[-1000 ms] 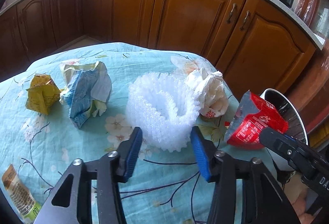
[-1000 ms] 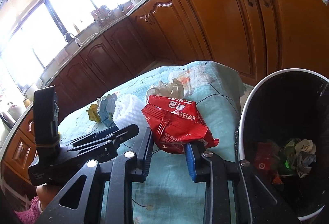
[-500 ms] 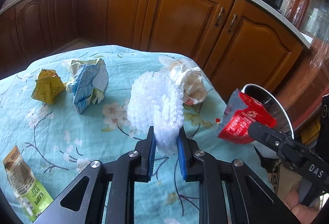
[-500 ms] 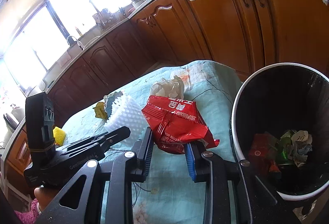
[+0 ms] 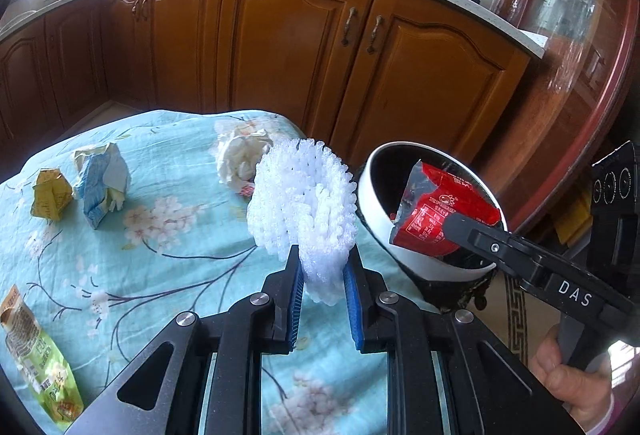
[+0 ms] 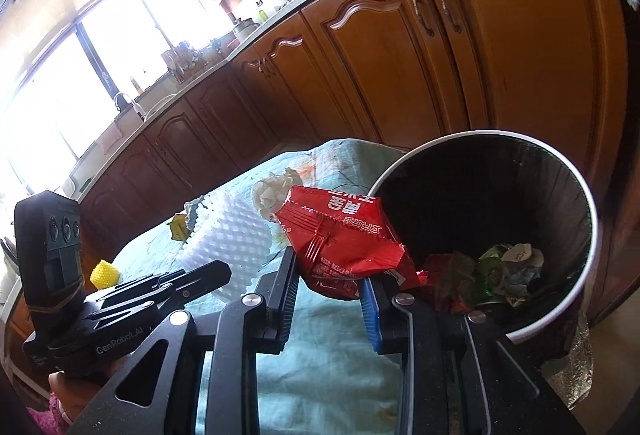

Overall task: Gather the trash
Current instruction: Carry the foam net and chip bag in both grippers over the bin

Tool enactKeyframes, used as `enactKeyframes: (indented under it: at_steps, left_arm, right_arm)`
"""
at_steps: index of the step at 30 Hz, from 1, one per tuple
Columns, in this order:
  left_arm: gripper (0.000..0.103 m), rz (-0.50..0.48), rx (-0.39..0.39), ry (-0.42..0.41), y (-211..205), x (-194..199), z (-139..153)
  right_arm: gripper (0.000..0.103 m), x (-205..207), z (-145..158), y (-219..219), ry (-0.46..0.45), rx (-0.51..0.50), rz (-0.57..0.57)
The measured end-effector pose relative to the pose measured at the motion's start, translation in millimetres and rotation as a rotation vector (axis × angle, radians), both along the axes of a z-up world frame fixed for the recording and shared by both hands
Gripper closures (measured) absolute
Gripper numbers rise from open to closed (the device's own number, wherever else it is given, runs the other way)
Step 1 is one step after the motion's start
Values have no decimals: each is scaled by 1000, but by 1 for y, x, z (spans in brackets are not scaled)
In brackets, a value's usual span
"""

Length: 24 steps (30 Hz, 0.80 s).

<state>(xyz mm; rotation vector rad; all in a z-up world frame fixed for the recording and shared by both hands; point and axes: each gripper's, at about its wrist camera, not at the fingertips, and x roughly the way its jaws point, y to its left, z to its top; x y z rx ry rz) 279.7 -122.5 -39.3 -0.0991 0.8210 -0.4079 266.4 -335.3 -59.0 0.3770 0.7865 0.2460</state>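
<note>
My left gripper is shut on a white foam net and holds it above the table's right edge, near the white bin. My right gripper is shut on a red snack wrapper, held at the bin's left rim; it also shows in the left wrist view over the bin mouth. The bin holds several crumpled wrappers. The foam net also shows in the right wrist view.
On the blue flowered tablecloth lie a crumpled white paper, a blue-white carton, a yellow carton and a green-orange sachet. Wooden cabinets stand behind the table.
My left gripper closed on the foam net, lifted it and carried it right toward the bin. My right gripper moved the red wrapper closer to the bin's mouth.
</note>
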Motion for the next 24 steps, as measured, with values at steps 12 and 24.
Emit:
enactKeyframes:
  at_steps: [12, 24]
  left_arm:
    - [85, -107, 47, -5, -62, 15, 4]
    - [84, -160, 88, 48, -103, 55, -7]
  right_arm:
    - [74, -14, 0, -60, 10, -24, -109]
    - [74, 5, -3, -83, 59, -73, -125]
